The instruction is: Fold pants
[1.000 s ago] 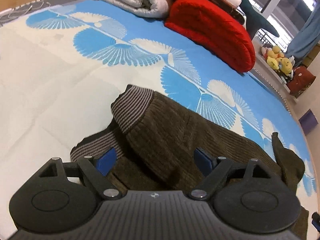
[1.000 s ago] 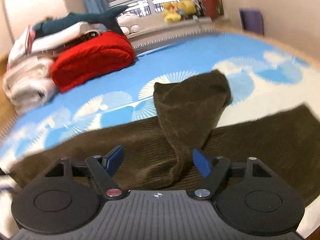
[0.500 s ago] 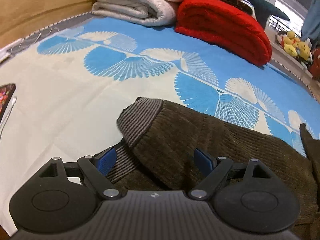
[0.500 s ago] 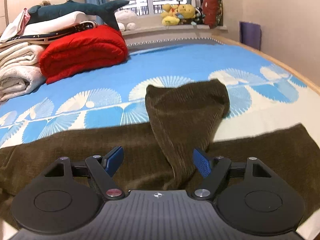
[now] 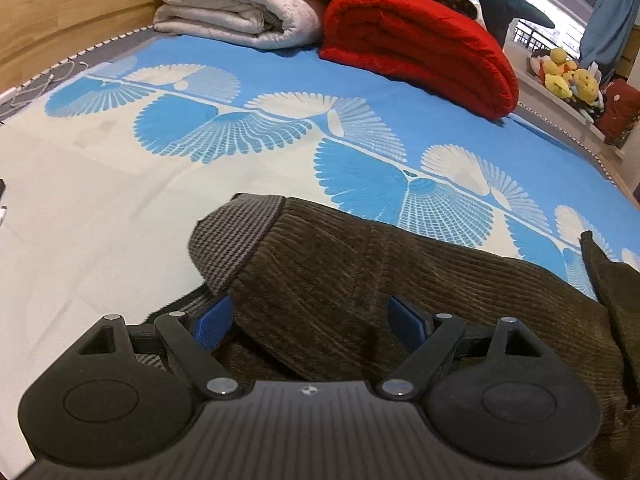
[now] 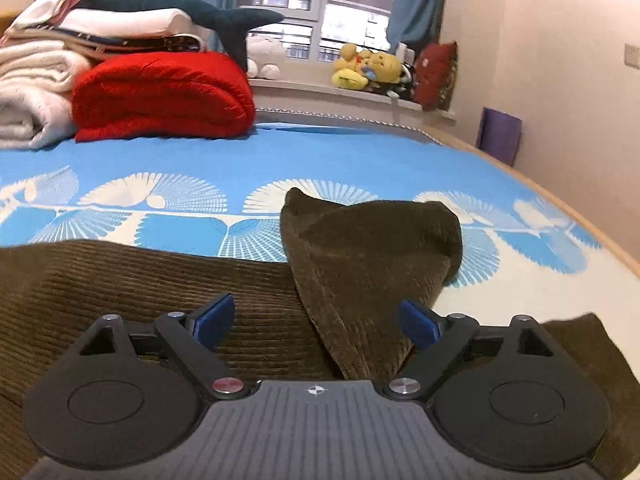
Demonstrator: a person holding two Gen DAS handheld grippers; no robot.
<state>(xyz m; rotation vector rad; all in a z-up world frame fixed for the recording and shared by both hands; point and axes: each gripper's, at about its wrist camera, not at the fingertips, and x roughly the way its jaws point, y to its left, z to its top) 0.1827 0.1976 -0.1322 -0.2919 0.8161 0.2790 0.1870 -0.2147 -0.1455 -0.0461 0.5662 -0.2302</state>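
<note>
Closest to you, both tools are hanging over the pants, which are lying spread across the bedspread [image 5: 120, 184] with their long axis running side to side between your two hands.

Your left gripper [image 5: 308, 316] is standing wide, blue pads well apart and pressing on nothing. The pants [image 5: 360, 280] are passing right under and between its fingers, and just ahead and a little to the left the striped waistband [image 5: 236, 236] is rolled back on itself. So the waist end is lying on your left hand's side; that hand is the nearer one for it.

Your right gripper [image 6: 316, 320] is opening at this moment. Brown cloth is lying between and below its fingers, but the pads are not clamping it. Directly ahead of it, the flipped-over leg end [image 6: 372, 248] is lying askew across the main run of corduroy, its free tip pointing away from you toward the blue part of the cover. That flap looks like the thing the coming move is turning on: it is crossing the long axis instead of lying along it, and your right hand is the one sitting over it.

Farther off, a red blanket [image 6: 160, 96] and pale folded blankets [image 5: 240, 4] are sitting well apart from the pants.
</note>
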